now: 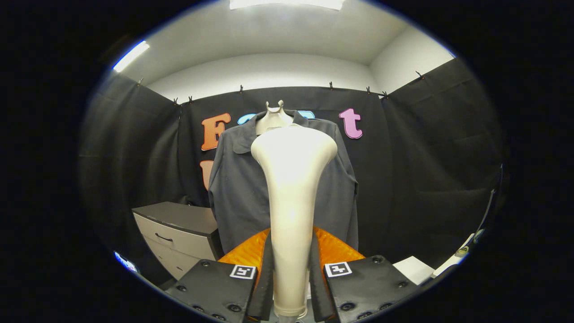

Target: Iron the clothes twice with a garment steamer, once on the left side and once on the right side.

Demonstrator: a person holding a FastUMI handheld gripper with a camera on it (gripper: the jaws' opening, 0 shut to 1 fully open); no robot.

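A cream garment steamer (pixel 291 188) stands upright between my fingers, its handle pinched on both sides and its wide head rising in front of the clothes. My gripper (pixel 290 273) is shut on that handle. Beyond the steamer hangs a dark grey collared shirt (pixel 237 188) on a pale mannequin form, whose neck (pixel 274 119) shows above the collar. The steamer head covers the middle of the shirt's chest; whether it touches the fabric I cannot tell.
A grey drawer cabinet (pixel 179 233) stands low to the left of the shirt. A white surface (pixel 415 269) with small objects lies low on the right. Black cloth walls the booth on all sides.
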